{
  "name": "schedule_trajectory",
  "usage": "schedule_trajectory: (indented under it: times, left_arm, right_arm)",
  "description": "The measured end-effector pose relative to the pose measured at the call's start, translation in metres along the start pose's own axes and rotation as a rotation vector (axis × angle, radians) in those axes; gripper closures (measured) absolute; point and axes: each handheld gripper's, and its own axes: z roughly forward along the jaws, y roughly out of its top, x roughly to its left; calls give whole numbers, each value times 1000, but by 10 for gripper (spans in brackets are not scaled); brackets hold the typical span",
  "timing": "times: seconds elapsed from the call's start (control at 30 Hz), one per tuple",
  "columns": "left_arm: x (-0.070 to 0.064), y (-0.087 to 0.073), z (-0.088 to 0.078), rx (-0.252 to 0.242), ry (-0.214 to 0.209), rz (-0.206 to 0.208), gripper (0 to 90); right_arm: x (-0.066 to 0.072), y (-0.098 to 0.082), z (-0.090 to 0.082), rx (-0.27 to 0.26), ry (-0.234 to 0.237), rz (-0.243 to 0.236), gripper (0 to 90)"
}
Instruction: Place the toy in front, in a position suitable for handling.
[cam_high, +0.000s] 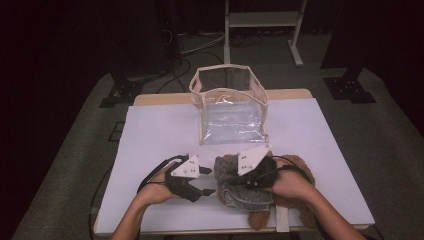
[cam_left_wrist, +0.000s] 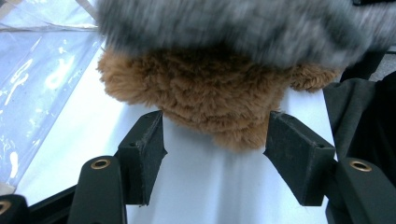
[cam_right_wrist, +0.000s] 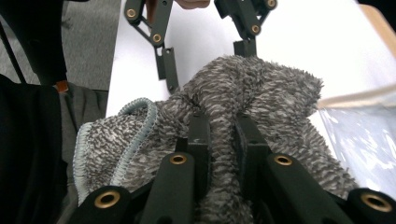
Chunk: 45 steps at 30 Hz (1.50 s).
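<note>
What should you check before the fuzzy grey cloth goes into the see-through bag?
1. Right gripper pinching the grey cloth: ok, a fold sits squeezed between its jaws.
2. Left gripper free to help: ok, jaws apart, nothing pressed between them.
3. Clear bag standing with its top open: ok.
4. White table cover bare between cloth and bag: ok.
5. Brown fuzzy thing staying behind: cannot tell, it lies under the grey cloth and may cling.
6. Whole cloth lifted off the table: not ok, part of it rests on the brown thing.

Your high view is dim, with dark surroundings. The grey fleece (cam_left_wrist: 243, 28) blurs up close, and glare streaks the clear bag (cam_left_wrist: 32, 84).
</note>
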Motion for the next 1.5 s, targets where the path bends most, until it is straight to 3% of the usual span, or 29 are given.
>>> schedule_trajectory:
  times: [0.1, 0.2, 0.33, 0.47, 0.77, 0.97, 1.03, 1.07, 1.2, 1.33, 1.5]
  left_arm:
    - [0, -5, -3, 1, 1, -6, 358]
    - [0, -6, -6, 6, 5, -7, 354]
    - [-1, -8, -9, 8, 10, -14, 349]
    - [-1, -6, -7, 12, 9, -9, 349]
    - [-2, 8, 0, -3, -15, 20, 348]
    - [0, 12, 1, -12, -14, 24, 349]
    - [0, 14, 3, -16, -12, 24, 349]
    - [0, 16, 4, -16, -15, 27, 349]
    - [0, 27, 10, -29, -26, 48, 349]
    - [-1, 39, 20, -51, -43, 61, 350]
    - [-8, 39, 37, -20, -92, 76, 378]
  right_arm:
    - [-2, -2, 6, 9, 13, 8, 783]
    - [-1, -6, 1, 4, 14, 16, 783]
    - [2, -24, -25, -5, -10, 50, 782]
    - [0, -34, -38, 16, -31, 72, 781]
    - [-15, -19, -25, -21, -6, 62, 780]
    - [-26, -42, -42, -16, -20, 119, 779]
    - [-28, -59, -52, 29, -64, 150, 779]
    - [-29, -64, -55, 36, -64, 157, 780]
    - [-26, -70, -58, 28, -48, 171, 781]
    - [-12, -66, -49, 35, 2, 144, 781]
    - [-9, -64, -49, 25, 13, 145, 781]
